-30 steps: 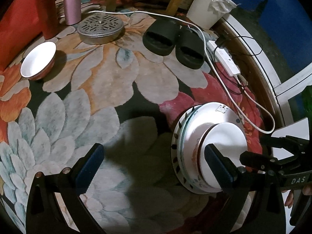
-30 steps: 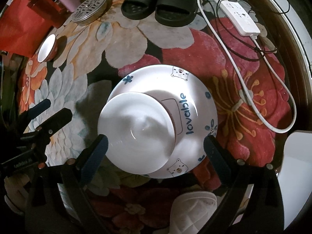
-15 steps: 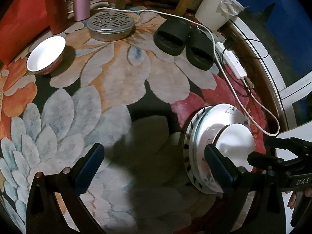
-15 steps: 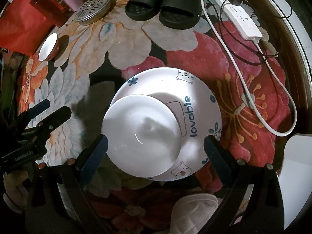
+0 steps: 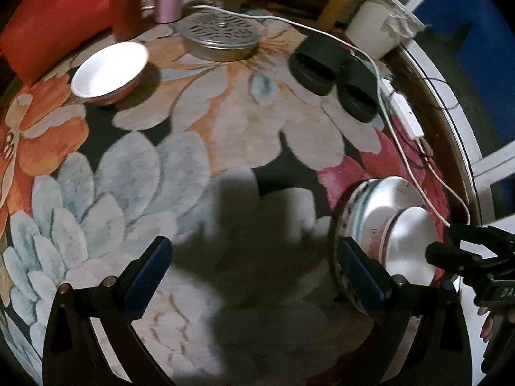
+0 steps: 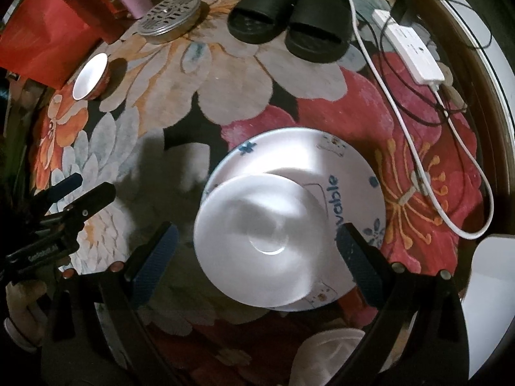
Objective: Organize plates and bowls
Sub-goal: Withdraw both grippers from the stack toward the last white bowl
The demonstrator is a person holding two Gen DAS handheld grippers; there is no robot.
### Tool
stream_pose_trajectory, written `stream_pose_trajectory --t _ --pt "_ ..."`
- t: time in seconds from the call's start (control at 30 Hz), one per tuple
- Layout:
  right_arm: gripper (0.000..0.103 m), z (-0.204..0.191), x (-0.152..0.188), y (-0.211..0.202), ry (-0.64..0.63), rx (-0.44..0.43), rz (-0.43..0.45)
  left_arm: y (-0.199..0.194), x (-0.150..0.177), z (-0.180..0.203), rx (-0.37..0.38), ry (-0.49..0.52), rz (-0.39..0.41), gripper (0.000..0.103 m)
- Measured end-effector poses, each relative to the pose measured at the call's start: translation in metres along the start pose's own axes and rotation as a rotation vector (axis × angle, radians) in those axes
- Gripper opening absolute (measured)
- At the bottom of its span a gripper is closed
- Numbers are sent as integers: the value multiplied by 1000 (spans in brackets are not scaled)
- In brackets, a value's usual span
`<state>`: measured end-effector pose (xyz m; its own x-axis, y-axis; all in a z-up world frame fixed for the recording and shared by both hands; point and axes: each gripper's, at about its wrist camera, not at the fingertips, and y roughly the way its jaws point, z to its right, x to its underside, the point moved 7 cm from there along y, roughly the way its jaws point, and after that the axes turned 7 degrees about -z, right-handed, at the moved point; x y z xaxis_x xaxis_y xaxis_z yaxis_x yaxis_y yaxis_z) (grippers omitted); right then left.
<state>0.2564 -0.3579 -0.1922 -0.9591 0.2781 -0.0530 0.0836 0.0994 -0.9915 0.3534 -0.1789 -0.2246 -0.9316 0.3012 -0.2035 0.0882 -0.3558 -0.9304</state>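
Grippers first: my right gripper [image 6: 256, 249] hangs with jaws spread wide over the white bowl [image 6: 260, 241], gripping nothing. That bowl sits on the "lovable" plate [image 6: 351, 173] on the floral rug [image 6: 225, 74]. My left gripper [image 5: 251, 268] is likewise spread and empty. At ten o'clock, well apart, I see a red-sided bowl [image 5: 109, 72].

Home interior: a floral rug [image 5: 225, 135] is covering the floor, bearing black slippers [image 6: 289, 29], a power strip [image 6: 415, 54] and a wooden chair [image 5: 334, 3].
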Motion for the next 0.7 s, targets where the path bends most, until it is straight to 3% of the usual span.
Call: stream_pose_trajectory --t 0.5,0.7 --pt "100 -59 -16 7 -107 -20 19 -21 1 -96 -45 -154 32 103" --pt "100 -98 -40 16 -206 -9 18 -26 2 -145 -66 -240 43 103"
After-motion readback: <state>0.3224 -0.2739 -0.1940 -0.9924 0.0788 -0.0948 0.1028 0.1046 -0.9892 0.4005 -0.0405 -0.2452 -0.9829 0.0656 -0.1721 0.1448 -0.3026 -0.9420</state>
